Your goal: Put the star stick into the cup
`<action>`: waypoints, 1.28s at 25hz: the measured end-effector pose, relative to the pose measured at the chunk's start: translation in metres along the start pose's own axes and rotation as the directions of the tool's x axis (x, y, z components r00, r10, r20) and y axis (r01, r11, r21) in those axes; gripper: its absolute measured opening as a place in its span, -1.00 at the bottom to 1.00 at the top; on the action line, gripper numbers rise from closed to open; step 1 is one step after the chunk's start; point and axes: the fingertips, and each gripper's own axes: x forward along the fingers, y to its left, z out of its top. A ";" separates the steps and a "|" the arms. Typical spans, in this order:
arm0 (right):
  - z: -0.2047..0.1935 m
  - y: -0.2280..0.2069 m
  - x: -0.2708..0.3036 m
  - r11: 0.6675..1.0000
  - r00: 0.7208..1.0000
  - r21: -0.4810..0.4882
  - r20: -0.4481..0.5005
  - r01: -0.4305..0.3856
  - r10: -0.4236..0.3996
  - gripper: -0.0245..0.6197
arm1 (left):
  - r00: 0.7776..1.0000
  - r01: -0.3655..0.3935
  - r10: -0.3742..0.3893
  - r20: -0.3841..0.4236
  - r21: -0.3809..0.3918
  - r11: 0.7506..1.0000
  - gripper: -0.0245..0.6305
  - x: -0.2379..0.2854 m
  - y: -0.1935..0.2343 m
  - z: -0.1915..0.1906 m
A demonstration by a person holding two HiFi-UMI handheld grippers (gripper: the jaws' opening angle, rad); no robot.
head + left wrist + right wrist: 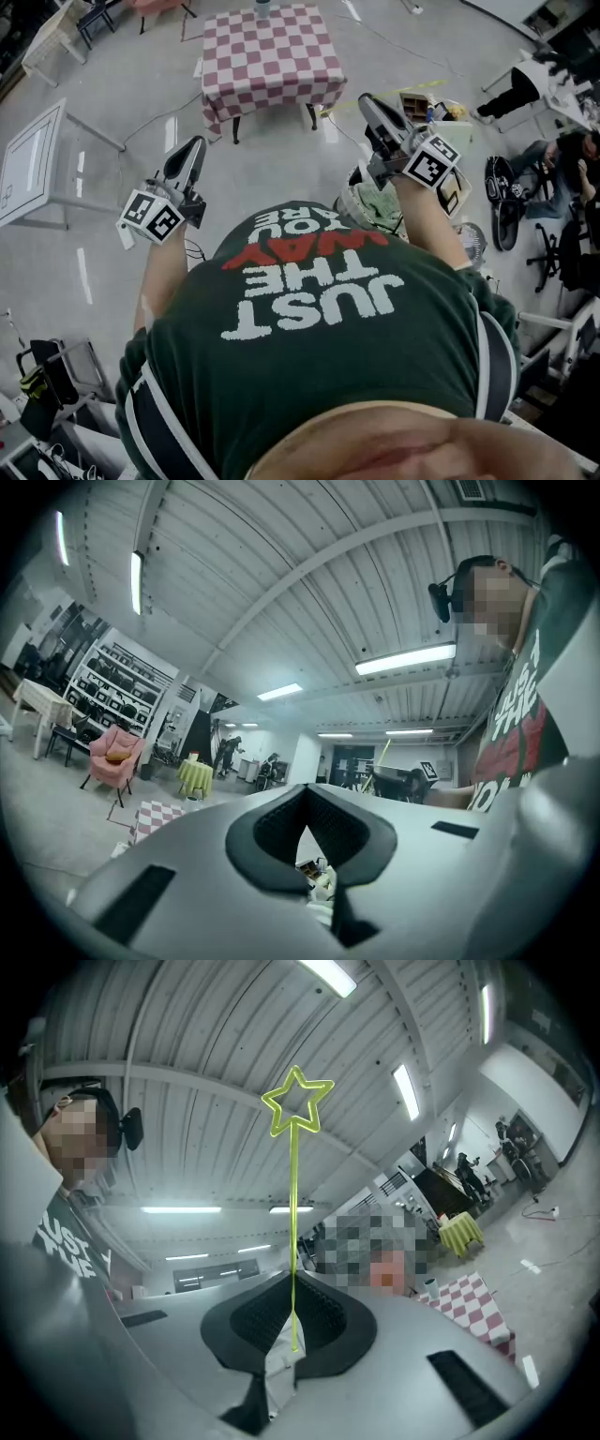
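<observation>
Yellow-green and thin, one star stick [293, 1204] shows plainly only in the right gripper view. It rises from the right gripper [292, 1283] toward 12 o'clock, and its hollow star stands against the ceiling. Those jaws are pressed together on the stick's lower end.

From the left gripper view we see the same stick only as a faint slanted line far off, at about 3 o'clock. In the head view we cannot make it out at all.

The left gripper [306, 789] has its jaws closed tip to tip, with nothing between them.

Only the head view shows both tools at once: two grippers, the left at 9 o'clock and the right at 1 o'clock, raised before a green T-shirt [319, 347].

We count one checked table [267, 66] at 12 o'clock, well apart from both grippers, and on it one small thing that looks like the cup [263, 7]. The left gripper view alone adds one pink armchair [114, 752].

Both gripper views show one yellow-clothed table [195, 775].
</observation>
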 end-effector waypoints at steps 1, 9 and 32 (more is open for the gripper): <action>0.001 -0.001 -0.001 1.000 1.000 0.001 0.000 0.000 0.000 -0.80 | 1.000 0.003 -0.003 -0.002 0.003 1.000 -0.90 0.002 -0.001 0.001; 0.005 -0.012 -0.007 1.000 1.000 0.015 -0.001 0.013 -0.013 -0.80 | 1.000 0.008 -0.008 -0.009 -0.001 1.000 -0.90 0.016 -0.010 0.001; 0.039 -0.098 -0.099 1.000 1.000 0.027 0.009 0.015 -0.015 -0.80 | 0.998 0.050 -0.050 -0.047 -0.009 0.999 -0.90 0.131 -0.072 -0.034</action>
